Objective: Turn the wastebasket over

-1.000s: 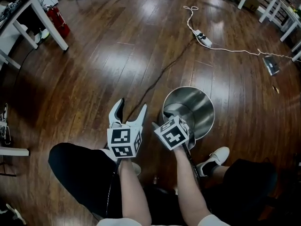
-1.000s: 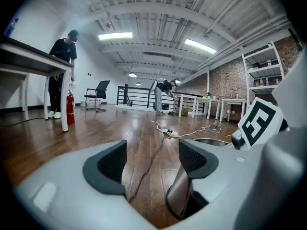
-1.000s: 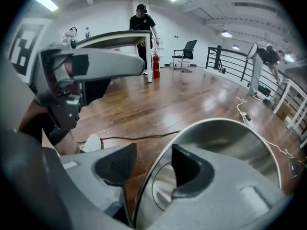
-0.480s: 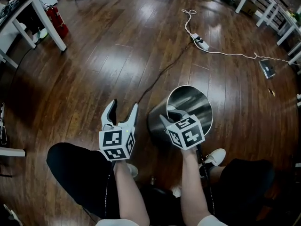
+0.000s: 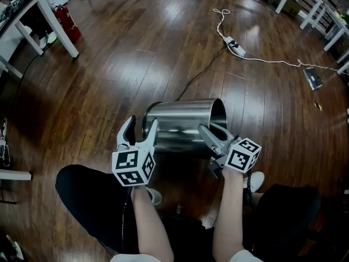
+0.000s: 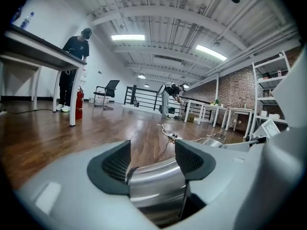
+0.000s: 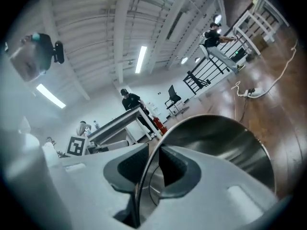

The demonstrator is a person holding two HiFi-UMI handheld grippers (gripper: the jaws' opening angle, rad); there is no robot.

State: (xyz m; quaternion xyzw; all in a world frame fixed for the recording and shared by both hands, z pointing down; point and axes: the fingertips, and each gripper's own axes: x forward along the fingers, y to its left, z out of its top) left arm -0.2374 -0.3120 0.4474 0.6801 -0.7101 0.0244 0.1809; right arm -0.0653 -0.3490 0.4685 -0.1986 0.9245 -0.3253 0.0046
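One wastebasket, upright 1 s earlier, now tipped on its side over wood floor, mouth to view's right. Power strip w/ cord well beyond. R gripper fingers, just closed, clamp its rim. L gripper fingers, narrowing but unclenched, flank its base end. Both forearms reach fwd.

1. Wastebasket tipped on its side: mouth toward 3 o'clock, closed end toward 9.
2. Right gripper at the mouth's 6 o'clock edge. Its jaws have just closed onto the rim, with the wall between them.
3. Left gripper at the closed end. Its jaws have just been closing, and that end shows between them.
4. Power strip at the wastebasket's 1 o'clock, well apart. A cable runs from it toward the wastebasket.
5. Fire extinguisher at 10 o'clock, just beside a desk leg, at the leg's 3 o'clock.
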